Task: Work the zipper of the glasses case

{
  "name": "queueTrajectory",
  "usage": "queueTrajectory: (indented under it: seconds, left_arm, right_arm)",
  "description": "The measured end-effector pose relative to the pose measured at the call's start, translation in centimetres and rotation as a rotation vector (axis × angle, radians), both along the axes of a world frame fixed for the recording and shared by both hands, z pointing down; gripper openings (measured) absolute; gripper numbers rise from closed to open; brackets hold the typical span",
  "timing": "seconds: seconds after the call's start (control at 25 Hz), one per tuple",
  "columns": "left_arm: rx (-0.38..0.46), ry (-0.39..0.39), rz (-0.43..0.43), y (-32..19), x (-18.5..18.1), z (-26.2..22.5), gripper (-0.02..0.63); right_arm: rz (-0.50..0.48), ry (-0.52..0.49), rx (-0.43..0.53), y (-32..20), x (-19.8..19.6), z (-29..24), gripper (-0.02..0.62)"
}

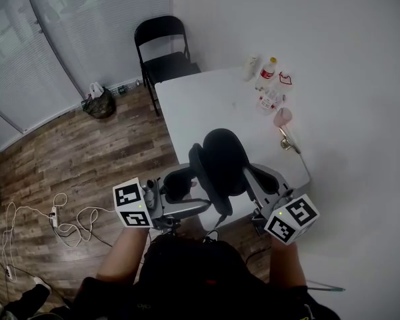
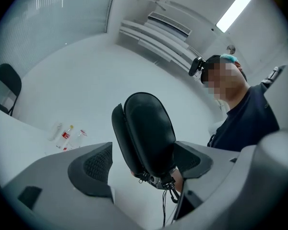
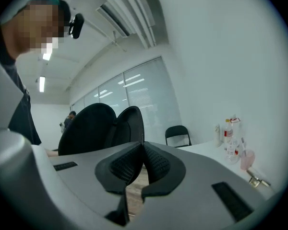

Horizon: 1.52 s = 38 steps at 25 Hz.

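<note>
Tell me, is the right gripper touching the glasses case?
Touching. In the right gripper view, the right gripper has its jaws shut on the rim of the open glasses case, which runs down between them.

Glasses case between left tool and right tool, over table (chair behind)

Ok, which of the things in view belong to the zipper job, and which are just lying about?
In the job: glasses case, open and held up; left tool, open around it; right tool, shut on its edge.
Lying about: bottles and pink cup on the white table; folding chair; cables and bag on the floor.
</note>
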<state>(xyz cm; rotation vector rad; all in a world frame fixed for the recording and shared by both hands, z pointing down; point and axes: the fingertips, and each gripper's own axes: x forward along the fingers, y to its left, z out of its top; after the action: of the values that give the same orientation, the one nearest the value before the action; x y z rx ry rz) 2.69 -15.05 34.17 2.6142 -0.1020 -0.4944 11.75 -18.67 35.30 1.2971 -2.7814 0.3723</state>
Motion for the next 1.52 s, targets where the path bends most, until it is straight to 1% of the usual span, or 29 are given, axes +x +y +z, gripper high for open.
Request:
queueTrajectory:
  seconds: [0.12, 0.24, 0.36, 0.44, 0.52, 0.6, 0.68, 0.76, 0.84, 0.96, 1.04, 1.16, 1.24, 1.28, 1.36, 1.44, 1.52]
  left_arm:
    - [-0.016, -0.004, -0.015, -0.3, 0.8, 0.5, 0.406]
    - [-0.046, 0.021, -0.031, -0.6, 0.8, 0.6, 0.416]
    - [-0.054, 0.073, -0.029, -0.8, 0.7, 0.2, 0.416]
    - [-0.077, 0.144, -0.007, -0.8, -0.1, -0.3, 0.414]
    - [-0.112, 0.211, 0.018, -0.9, -1.0, -0.8, 0.411]
    - [-0.135, 0.249, 0.031, -1.1, -1.6, -0.8, 0.388]
    - [-0.158, 0.285, 0.047, -1.4, -2.2, -0.7, 0.363]
    - [-0.173, 0.314, 0.072, -1.3, -2.6, -0.8, 0.338]
    - [-0.172, 0.318, 0.094, -1.0, -2.5, -0.9, 0.324]
    - [-0.163, 0.304, 0.102, -0.8, -1.9, -0.9, 0.314]
    - [-0.165, 0.307, 0.098, -0.9, -1.8, -0.9, 0.31]
    - [-0.187, 0.337, 0.086, -1.0, -2.1, -1.1, 0.298]
    - [-0.206, 0.362, 0.082, -1.1, -2.5, -1.3, 0.287]
    - [-0.209, 0.365, 0.08, -1.2, -2.7, -1.3, 0.285]
    - [-0.2, 0.347, 0.065, -1.3, -2.7, -1.4, 0.282]
    - [-0.183, 0.324, 0.043, -1.4, -2.6, -1.4, 0.282]
    - [-0.163, 0.297, 0.021, -1.5, -2.4, -1.4, 0.281]
  right_arm:
    - [-0.022, 0.132, 0.058, 0.5, -1.3, 0.5, 0.032]
    - [-0.066, 0.18, 0.075, 1.4, -3.1, 0.7, 0.032]
    - [-0.136, 0.16, 0.049, 2.0, -4.2, 1.3, 0.032]
    - [-0.175, 0.137, 0.024, 2.5, -4.9, 1.5, 0.032]
    - [-0.199, 0.13, 0.021, 2.9, -5.6, 1.5, 0.034]
    - [-0.228, 0.111, 0.022, 3.1, -6.1, 1.4, 0.034]
    - [-0.274, 0.049, 0.003, 3.2, -6.4, 1.3, 0.039]
    - [-0.317, -0.058, -0.026, 3.4, -6.3, 0.7, 0.126]
    - [-0.343, -0.165, -0.049, 3.5, -5.6, -0.1, 0.154]
    - [-0.375, -0.272, -0.086, 3.5, -4.6, -0.4, 0.17]
    - [-0.398, -0.369, -0.119, 3.4, -4.0, -0.4, 0.173]
    - [-0.413, -0.56, -0.145, 3.4, -2.8, -1.3, 0.18]
    - [-0.405, -0.646, -0.151, 3.4, -1.8, -1.6, 0.183]
    - [-0.406, -0.662, -0.153, 3.4, -1.6, -1.6, 0.184]
    - [-0.428, -0.648, -0.157, 3.8, -2.2, -1.6, 0.24]
    - [-0.464, -0.594, -0.163, 4.5, -3.6, -1.2, 0.292]
    - [-0.488, -0.526, -0.174, 5.1, -5.2, -0.4, 0.313]
